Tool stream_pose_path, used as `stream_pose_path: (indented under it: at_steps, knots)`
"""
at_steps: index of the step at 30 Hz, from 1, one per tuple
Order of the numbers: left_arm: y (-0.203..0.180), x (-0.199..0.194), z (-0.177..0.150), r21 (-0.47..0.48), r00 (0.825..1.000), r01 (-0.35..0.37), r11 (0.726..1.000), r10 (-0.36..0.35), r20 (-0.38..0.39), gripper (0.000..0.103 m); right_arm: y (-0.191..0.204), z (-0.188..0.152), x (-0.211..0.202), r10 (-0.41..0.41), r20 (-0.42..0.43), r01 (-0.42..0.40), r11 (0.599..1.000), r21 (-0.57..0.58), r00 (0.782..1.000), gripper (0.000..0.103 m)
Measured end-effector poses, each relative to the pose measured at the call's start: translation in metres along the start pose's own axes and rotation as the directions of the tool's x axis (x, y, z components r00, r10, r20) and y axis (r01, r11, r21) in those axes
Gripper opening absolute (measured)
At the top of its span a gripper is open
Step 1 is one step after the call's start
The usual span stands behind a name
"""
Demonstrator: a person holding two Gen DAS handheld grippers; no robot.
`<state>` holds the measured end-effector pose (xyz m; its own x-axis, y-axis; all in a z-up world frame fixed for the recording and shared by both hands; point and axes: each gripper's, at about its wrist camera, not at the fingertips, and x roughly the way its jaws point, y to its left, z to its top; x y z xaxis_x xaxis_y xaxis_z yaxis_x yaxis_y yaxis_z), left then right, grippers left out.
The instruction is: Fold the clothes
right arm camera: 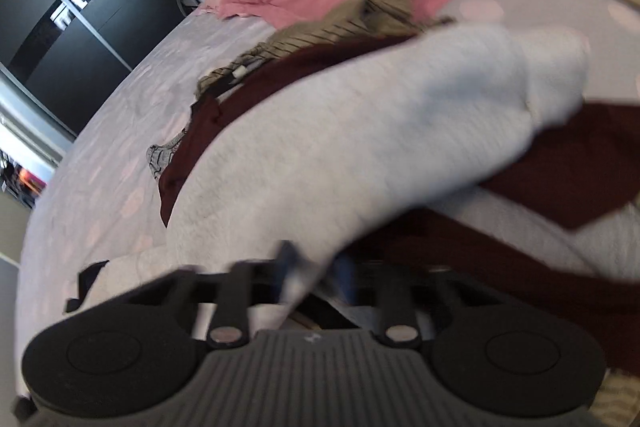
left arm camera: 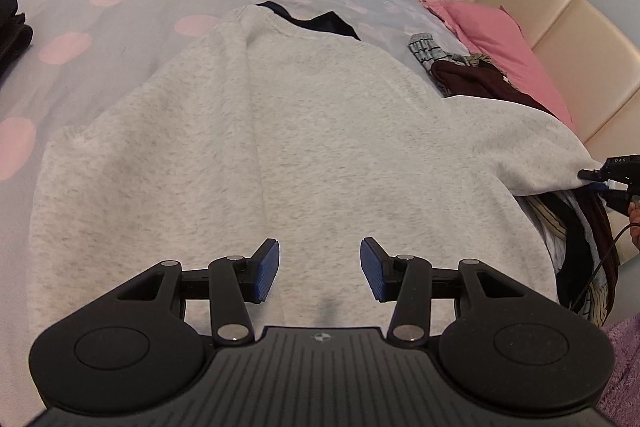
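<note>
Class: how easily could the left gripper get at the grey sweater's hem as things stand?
Probably easily. The left gripper is open right over the sweater, nothing lying between them. The right gripper pinches the sleeve, well aside.

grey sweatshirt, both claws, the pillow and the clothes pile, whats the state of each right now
grey sweatshirt: spread flat on the bed, one sleeve lifted out to the side
left claw: open, empty, above the sweatshirt's hem
right claw: shut on the sleeve's end
maroon garment: crumpled, partly under the sleeve
pink pillow: lying against the headboard
</note>
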<state>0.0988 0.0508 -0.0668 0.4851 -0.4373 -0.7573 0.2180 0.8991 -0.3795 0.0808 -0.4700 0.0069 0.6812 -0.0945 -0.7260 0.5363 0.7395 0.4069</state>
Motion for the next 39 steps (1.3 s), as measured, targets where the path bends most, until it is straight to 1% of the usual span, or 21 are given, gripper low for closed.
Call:
stream_pose_path:
  at_steps: [2, 5, 7, 8, 10, 13, 15, 17, 20, 22, 24, 26, 27, 28, 29, 31, 32, 34, 36, 38, 39]
  knots:
    - [0.003, 0.001, 0.0, -0.009, 1.0, -0.004, 1.0, 0.004, -0.002, 0.043, 0.015, -0.003, -0.004, 0.005, 0.041, -0.003, 0.998, -0.064, 0.999, 0.006]
    - [0.007, 0.0, 0.0, -0.021, 1.0, -0.019, 1.0, 0.019, -0.002, 0.043, 0.045, -0.012, -0.018, 0.055, 0.1, -0.032, 0.975, -0.222, 0.993, 0.006]
    - [0.01, 0.0, 0.0, -0.031, 1.0, -0.031, 0.999, 0.031, -0.003, 0.043, 0.068, -0.02, -0.027, 0.104, 0.132, -0.052, 0.937, -0.344, 0.986, 0.006]
    - [0.011, 0.0, 0.0, -0.04, 0.999, -0.036, 0.999, 0.036, -0.005, 0.043, 0.083, -0.029, -0.032, 0.144, 0.141, -0.07, 0.9, -0.43, 0.98, 0.005]
    - [0.014, 0.0, 0.0, -0.057, 0.999, -0.043, 0.997, 0.042, -0.008, 0.043, 0.112, -0.052, -0.043, 0.244, 0.127, -0.123, 0.794, -0.595, 0.961, 0.005]
    - [0.016, -0.003, 0.0, -0.074, 0.999, -0.047, 0.996, 0.047, -0.005, 0.043, 0.15, -0.094, -0.054, 0.366, 0.038, -0.195, 0.577, -0.793, 0.93, 0.005]
    - [0.017, -0.006, 0.0, -0.076, 0.999, -0.051, 0.996, 0.052, 0.0, 0.043, 0.168, -0.124, -0.057, 0.402, -0.047, -0.233, 0.427, -0.874, 0.915, 0.005]
    - [0.018, -0.009, -0.001, -0.079, 0.998, -0.057, 0.995, 0.057, 0.003, 0.043, 0.178, -0.154, -0.059, 0.406, -0.147, -0.278, 0.284, -0.918, 0.902, 0.005]
    - [0.02, -0.012, -0.003, -0.083, 0.998, -0.066, 0.994, 0.067, 0.003, 0.043, 0.185, -0.198, -0.055, 0.359, -0.285, -0.33, 0.069, -0.942, 0.889, 0.005]
    - [0.021, -0.013, -0.003, -0.083, 0.997, -0.071, 0.994, 0.071, 0.0, 0.043, 0.186, -0.226, -0.049, 0.298, -0.341, -0.342, -0.051, -0.938, 0.892, 0.005]
    - [0.02, -0.014, -0.004, -0.078, 0.998, -0.069, 0.994, 0.07, -0.002, 0.043, 0.183, -0.247, -0.042, 0.236, -0.373, -0.347, -0.145, -0.927, 0.897, 0.005]
    - [0.019, -0.015, -0.004, -0.071, 0.998, -0.065, 0.995, 0.065, -0.005, 0.043, 0.18, -0.266, -0.033, 0.176, -0.367, -0.325, -0.227, -0.918, 0.913, 0.006]
    - [0.018, -0.015, -0.004, -0.066, 0.998, -0.062, 0.996, 0.062, -0.006, 0.043, 0.177, -0.274, -0.031, 0.148, -0.363, -0.316, -0.266, -0.911, 0.92, 0.009]
    - [0.018, -0.016, -0.004, -0.064, 0.998, -0.06, 0.996, 0.059, -0.006, 0.043, 0.175, -0.281, -0.03, 0.118, -0.37, -0.323, -0.295, -0.899, 0.921, 0.016]
    - [0.018, -0.016, -0.005, -0.063, 0.998, -0.058, 0.996, 0.058, -0.006, 0.043, 0.174, -0.285, -0.03, 0.09, -0.385, -0.34, -0.315, -0.886, 0.919, 0.025]
    - [0.018, -0.017, -0.005, -0.063, 0.998, -0.056, 0.996, 0.055, -0.004, 0.043, 0.171, -0.288, -0.034, 0.066, -0.406, -0.362, -0.339, -0.868, 0.911, 0.039]
    - [0.019, -0.018, -0.005, -0.065, 0.998, -0.056, 0.996, 0.055, -0.004, 0.043, 0.169, -0.288, -0.041, 0.062, -0.419, -0.376, -0.337, -0.863, 0.906, 0.04]
    - [0.021, -0.018, -0.005, -0.07, 0.998, -0.056, 0.996, 0.056, -0.003, 0.043, 0.166, -0.282, -0.059, 0.064, -0.457, -0.417, -0.312, -0.854, 0.887, 0.04]
    - [0.024, -0.017, -0.005, -0.078, 0.998, -0.06, 0.995, 0.059, -0.006, 0.043, 0.162, -0.268, -0.071, 0.105, -0.485, -0.447, -0.259, -0.856, 0.868, 0.04]
    - [0.026, -0.015, -0.005, -0.086, 0.998, -0.064, 0.994, 0.063, -0.011, 0.043, 0.159, -0.251, -0.082, 0.168, -0.479, -0.453, -0.17, -0.875, 0.861, 0.041]
    - [0.026, -0.015, -0.005, -0.087, 0.998, -0.064, 0.994, 0.063, -0.013, 0.043, 0.158, -0.24, -0.084, 0.2, -0.46, -0.447, -0.11, -0.888, 0.865, 0.041]
